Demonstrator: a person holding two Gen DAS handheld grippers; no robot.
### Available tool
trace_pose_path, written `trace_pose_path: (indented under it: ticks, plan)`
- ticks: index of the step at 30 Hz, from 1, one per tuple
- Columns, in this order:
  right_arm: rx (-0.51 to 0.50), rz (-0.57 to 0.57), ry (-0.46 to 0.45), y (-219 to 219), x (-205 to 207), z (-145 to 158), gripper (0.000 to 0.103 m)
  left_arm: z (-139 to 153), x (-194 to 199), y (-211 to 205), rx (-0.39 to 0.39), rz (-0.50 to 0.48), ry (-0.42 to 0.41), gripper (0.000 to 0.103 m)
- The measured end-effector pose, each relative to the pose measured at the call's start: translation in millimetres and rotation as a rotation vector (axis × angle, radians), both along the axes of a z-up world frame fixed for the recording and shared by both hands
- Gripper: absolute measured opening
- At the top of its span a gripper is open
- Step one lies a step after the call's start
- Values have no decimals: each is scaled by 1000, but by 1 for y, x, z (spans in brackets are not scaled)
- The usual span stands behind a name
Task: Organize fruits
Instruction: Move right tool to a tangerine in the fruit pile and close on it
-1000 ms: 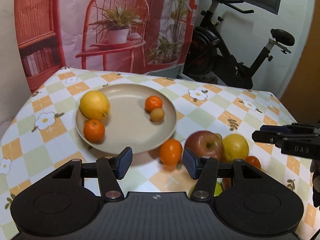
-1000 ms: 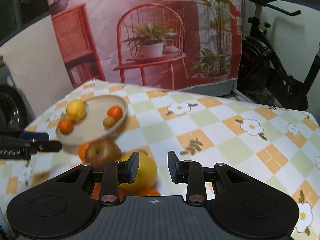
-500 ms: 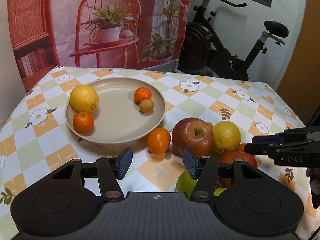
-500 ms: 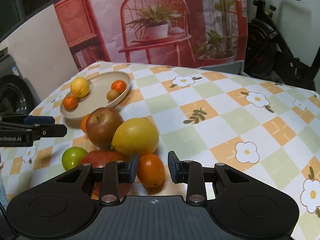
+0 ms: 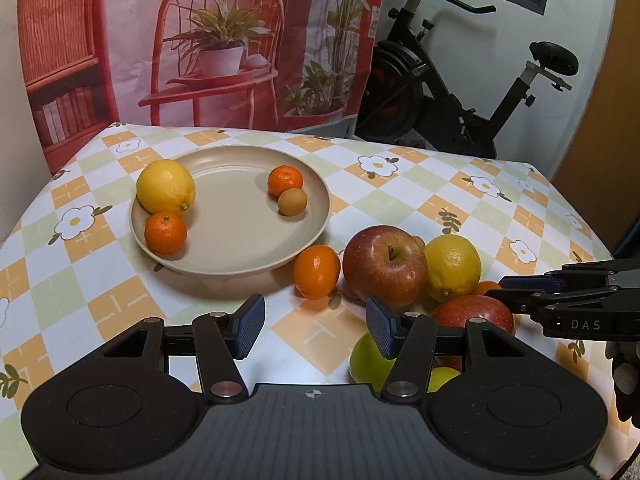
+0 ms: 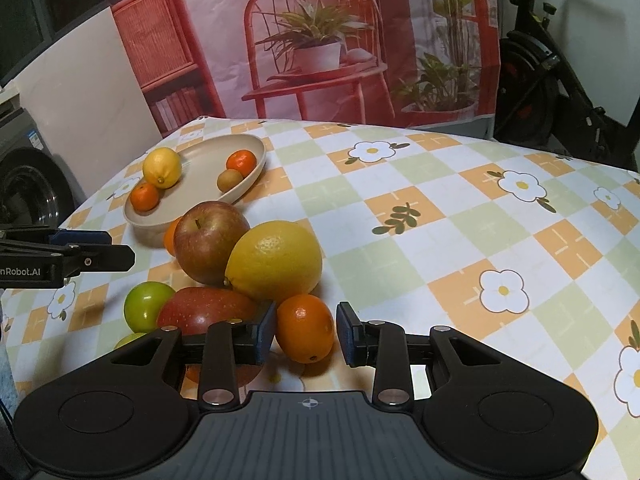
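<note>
In the left wrist view the plate point(image 5: 316, 216) lies in the middle left of the table point(image 5: 400, 200), with four fruits on it. The fruit pile point(image 5: 400, 272) lies at its lower right, with the mandarin point(image 5: 316, 272) nearest to the plate.

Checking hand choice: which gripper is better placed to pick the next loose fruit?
Right. The right gripper already straddles the small orange mandarin beside the fruit pile, pads flanking it. The left gripper hangs open over bare checked tablecloth.
</note>
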State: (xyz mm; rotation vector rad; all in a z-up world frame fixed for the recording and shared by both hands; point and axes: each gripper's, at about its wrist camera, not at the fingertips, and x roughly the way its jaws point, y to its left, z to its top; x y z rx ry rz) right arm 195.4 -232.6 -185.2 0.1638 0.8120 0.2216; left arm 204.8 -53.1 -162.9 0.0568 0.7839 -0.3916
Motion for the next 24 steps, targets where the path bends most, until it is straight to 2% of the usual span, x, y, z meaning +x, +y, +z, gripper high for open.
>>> trace_pose_path:
  ticks: [20,23,24]
  plan:
    - [65,-20,-2,-5,-4,-3,27,1,-2,0,-10,-7,-1,59]
    - [48,-35,-21,-5,-4,2,21,1,-2,0,-11,-4,-1,59]
    - [38,-44,-28,-7,-5,4,16,0,-2,1,-12,-4,0,59]
